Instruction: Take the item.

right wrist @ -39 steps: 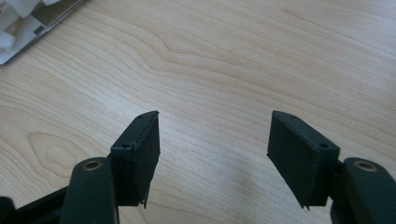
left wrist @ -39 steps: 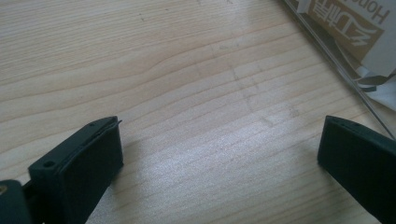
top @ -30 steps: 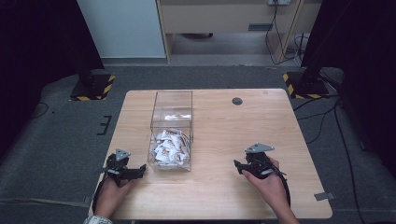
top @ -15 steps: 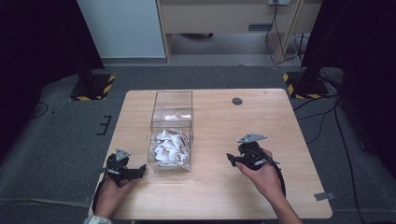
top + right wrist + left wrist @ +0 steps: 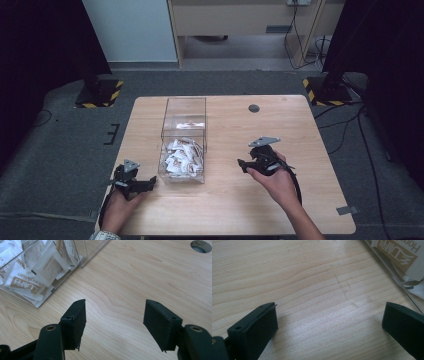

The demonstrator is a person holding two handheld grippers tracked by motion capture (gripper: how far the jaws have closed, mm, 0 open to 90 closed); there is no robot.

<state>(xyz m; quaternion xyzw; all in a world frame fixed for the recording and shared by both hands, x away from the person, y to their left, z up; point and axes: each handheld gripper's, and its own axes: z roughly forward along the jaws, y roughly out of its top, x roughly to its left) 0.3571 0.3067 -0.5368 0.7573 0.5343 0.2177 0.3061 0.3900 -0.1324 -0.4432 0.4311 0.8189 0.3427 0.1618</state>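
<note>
While the left gripper [image 5: 134, 181] keeps its place by the table's [image 5: 300, 125] near-left corner, the right gripper [image 5: 256, 163] has advanced toward the clear box [image 5: 184, 131] of sachets [image 5: 181, 156].
Both sets of jaws apart, empty; box left of table centre.

sachets [image 5: 181, 157] in box [image 5: 184, 107], on table [image 5: 300, 130]

Pale wood table [image 5: 300, 150]; white-and-tan sachets [image 5: 182, 157]; black gripper [image 5: 115, 325]
</note>
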